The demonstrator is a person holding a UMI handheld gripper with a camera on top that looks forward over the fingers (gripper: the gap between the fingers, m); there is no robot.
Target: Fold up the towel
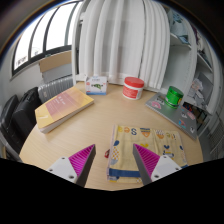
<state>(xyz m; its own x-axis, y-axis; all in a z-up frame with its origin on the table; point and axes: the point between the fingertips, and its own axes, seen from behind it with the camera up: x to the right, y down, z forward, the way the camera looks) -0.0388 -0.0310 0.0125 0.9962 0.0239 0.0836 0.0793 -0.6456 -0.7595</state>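
Note:
The towel point(140, 148) lies flat on the round wooden table point(95, 125), a pale yellow cloth with a blue border and small printed figures, folded into a narrow rectangle. My gripper point(116, 160) hovers above the table at the towel's near edge. Its fingers are open, with the left magenta pad point(82, 158) over bare table and the right pad point(148, 160) over the towel. The towel's near left corner lies between the fingers. Nothing is held.
A flat cardboard box point(63, 108) lies at the table's left. A small white box point(96, 84), a red-lidded tub point(133, 87) and a green cup point(174, 96) stand along the far side. A dark tray point(170, 107) sits at right. A black chair point(18, 115) stands left.

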